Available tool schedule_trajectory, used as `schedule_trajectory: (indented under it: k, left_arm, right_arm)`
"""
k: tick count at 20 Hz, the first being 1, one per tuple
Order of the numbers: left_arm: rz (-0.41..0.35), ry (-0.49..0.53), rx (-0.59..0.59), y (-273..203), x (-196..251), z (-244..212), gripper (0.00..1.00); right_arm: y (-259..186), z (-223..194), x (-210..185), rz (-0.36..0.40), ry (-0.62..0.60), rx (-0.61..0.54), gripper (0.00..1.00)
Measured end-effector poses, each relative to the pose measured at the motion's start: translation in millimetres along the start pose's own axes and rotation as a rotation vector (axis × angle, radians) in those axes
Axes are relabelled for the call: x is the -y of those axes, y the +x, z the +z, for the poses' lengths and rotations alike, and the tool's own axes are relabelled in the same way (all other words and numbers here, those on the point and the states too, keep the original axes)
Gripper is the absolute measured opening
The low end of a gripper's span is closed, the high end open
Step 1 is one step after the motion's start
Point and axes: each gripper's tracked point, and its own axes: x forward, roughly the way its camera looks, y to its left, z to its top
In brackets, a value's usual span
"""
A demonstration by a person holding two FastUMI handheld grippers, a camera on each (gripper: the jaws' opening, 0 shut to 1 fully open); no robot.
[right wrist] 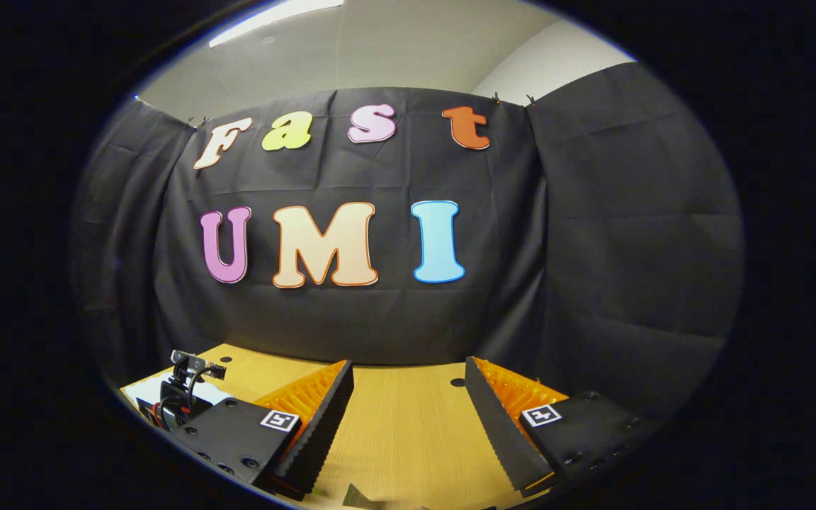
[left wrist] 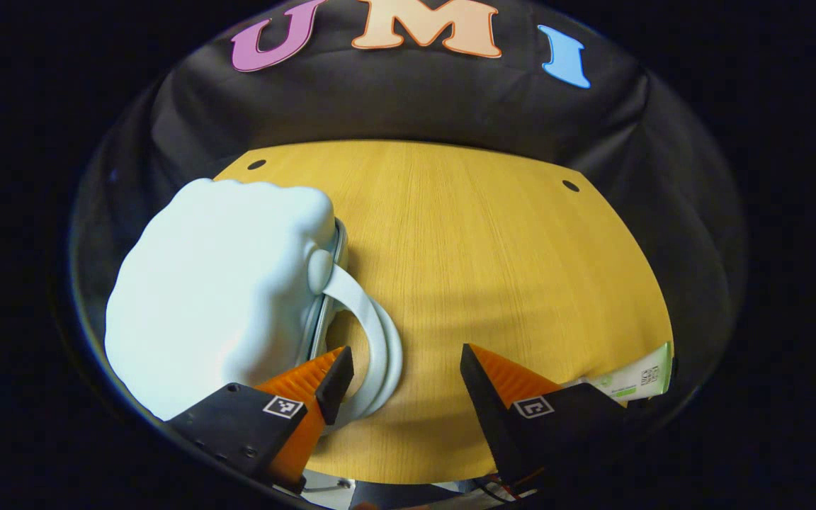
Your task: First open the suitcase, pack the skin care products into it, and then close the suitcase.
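The pale blue suitcase [left wrist: 217, 290] lay closed on the left of the wooden tabletop [left wrist: 493, 269], its looped handle [left wrist: 372, 333] turned toward the left gripper [left wrist: 406, 379], whose jaws stood apart and empty, one finger just beside the loop, probably to get at the case's edge and open it. A boxed skin care product [left wrist: 635, 382] waited near the tabletop's right edge. The right gripper [right wrist: 408, 418] hung raised, jaws apart and empty, seemingly keeping clear.
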Motion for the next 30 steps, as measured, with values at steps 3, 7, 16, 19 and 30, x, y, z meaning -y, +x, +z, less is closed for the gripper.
schedule_trajectory:
  k: [3,7,16,19,30]
  left_arm:
    - [-0.019,0.001,-0.04,11,0,-6,0.9]
    - [-0.034,0.026,-0.09,20,-1,-11,0.76]
    - [-0.004,0.073,-0.115,10,-13,-5,0.06]
    - [0.009,0.129,-0.101,1,-11,6,0.03]
    - [0.041,0.165,0.095,-70,-7,72,0.0]
  right_arm:
    - [-1,1,-10,0.002,-0.026,0.008,0.98]
    - [-2,-7,-16,0.009,-0.055,0.0,0.99]
    - [0,-13,-15,0.042,-0.099,0.004,0.99]
    - [1,-11,-23,0.069,-0.104,0.02,0.99]
    - [7,-9,-52,0.149,-0.06,0.05,1.0]
